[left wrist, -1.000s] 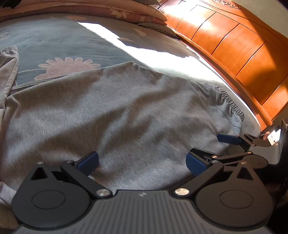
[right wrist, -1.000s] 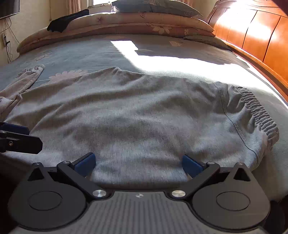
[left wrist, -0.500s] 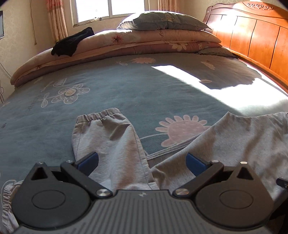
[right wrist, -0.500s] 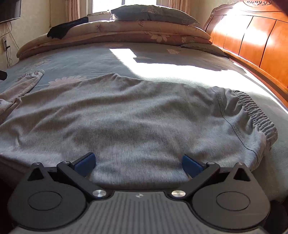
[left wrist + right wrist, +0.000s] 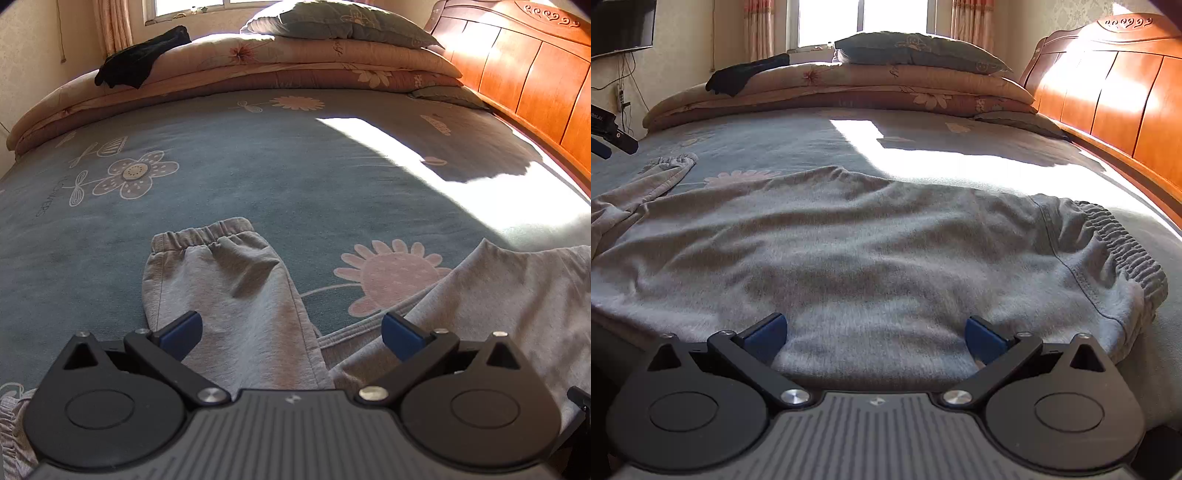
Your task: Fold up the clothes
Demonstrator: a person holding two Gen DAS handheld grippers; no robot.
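Harsh window [image 5: 864, 18] sunlight, blown-out patch on bed [image 5: 960, 166], fisheye-bent edges.

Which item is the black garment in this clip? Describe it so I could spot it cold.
Start at the stack of folded floral quilts along the far side of the bed, under the window. The black garment is draped over the stack's left end, left of the grey-green pillow. It is the only black cloth in view; the sweatpants being folded are grey.

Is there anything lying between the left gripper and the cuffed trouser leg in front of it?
Nothing visible. The left gripper is open and the gray trouser leg lies right between and ahead of its fingers, its cuff flat on the blue bedspread. No other thing lies on that stretch.
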